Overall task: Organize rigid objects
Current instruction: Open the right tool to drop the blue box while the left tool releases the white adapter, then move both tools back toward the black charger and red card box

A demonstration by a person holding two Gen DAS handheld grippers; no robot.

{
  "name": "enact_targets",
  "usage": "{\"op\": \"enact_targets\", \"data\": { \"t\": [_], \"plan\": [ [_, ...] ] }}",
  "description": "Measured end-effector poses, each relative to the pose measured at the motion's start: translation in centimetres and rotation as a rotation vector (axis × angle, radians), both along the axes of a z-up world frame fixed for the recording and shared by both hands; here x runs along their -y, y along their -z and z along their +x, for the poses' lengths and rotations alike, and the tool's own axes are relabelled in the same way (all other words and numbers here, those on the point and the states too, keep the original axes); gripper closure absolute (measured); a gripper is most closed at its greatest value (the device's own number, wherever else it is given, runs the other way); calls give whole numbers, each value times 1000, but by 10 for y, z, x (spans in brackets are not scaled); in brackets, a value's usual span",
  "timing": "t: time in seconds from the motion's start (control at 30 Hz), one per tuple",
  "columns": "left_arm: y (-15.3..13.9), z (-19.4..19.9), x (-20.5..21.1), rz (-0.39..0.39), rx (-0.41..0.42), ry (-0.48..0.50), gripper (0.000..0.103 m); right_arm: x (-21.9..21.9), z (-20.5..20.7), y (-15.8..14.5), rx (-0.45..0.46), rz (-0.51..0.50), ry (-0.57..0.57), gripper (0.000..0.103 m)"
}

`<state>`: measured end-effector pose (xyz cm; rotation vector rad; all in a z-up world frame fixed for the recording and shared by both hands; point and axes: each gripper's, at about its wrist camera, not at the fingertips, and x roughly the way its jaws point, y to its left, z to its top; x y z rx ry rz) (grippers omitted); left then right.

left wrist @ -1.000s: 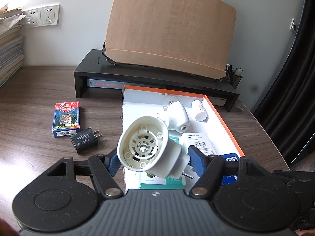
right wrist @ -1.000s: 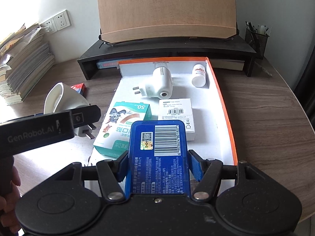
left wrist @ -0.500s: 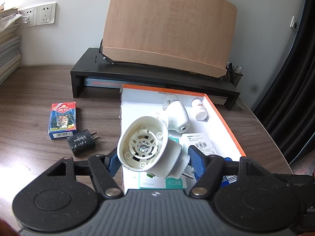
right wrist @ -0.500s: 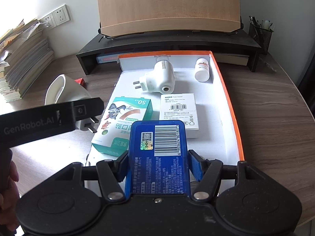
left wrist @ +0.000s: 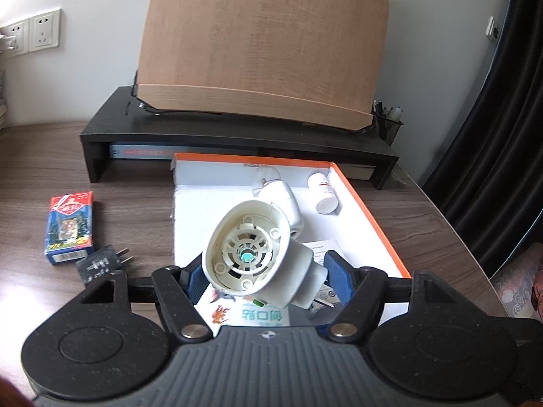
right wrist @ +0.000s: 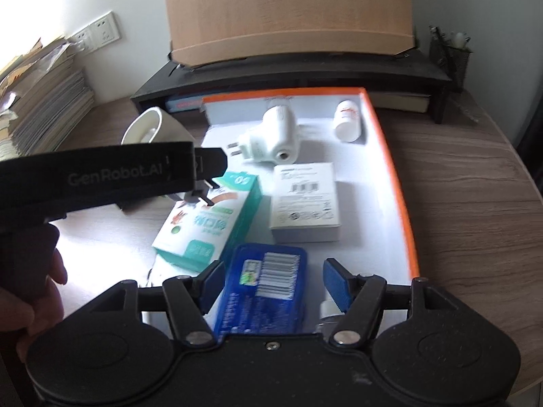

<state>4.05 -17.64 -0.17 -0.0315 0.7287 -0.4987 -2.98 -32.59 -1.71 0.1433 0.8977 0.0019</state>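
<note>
My left gripper [left wrist: 261, 271] is shut on a white plug-in device [left wrist: 251, 254] and holds it above the front left of the white tray with the orange rim [left wrist: 373, 217]. From the right wrist view that gripper [right wrist: 207, 166] hovers over a teal box [right wrist: 210, 220]. The jaws of my right gripper [right wrist: 271, 283] are opening. A blue box [right wrist: 264, 288] lies flat in the tray between them, with a gap at the right pad. A second white plug device [right wrist: 275, 135], a white bottle [right wrist: 348, 120] and a white box [right wrist: 305, 200] lie in the tray.
A red and blue card box [left wrist: 69, 227] and a black charger [left wrist: 100, 264] lie on the wooden table left of the tray. Behind stands a black riser [left wrist: 237, 135] bearing a wooden board. A pen holder [left wrist: 388, 125] is at the back right, stacked papers [right wrist: 40, 95] at the far left.
The right jaws have spread and the blue box, gripped before, now lies loose in the tray. My left gripper has moved right over the tray with the white device.
</note>
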Motion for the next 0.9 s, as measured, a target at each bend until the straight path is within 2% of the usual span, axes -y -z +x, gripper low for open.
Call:
{"op": "enact_targets", "data": {
  "t": [0.33, 0.47, 0.67, 0.9],
  "plan": [
    [6, 12, 27, -10, -27, 71, 33, 34, -20, -19, 99, -109, 173, 24],
    [3, 8, 27, -17, -31, 75, 24, 38, -24, -24, 126, -131, 192, 24],
    [-8, 6, 12, -17, -6, 16, 19, 26, -24, -33, 178, -141, 156, 23],
    [-15, 5, -22, 0, 5, -98, 15, -5, -10, -38, 217, -115, 44, 23]
  ]
}}
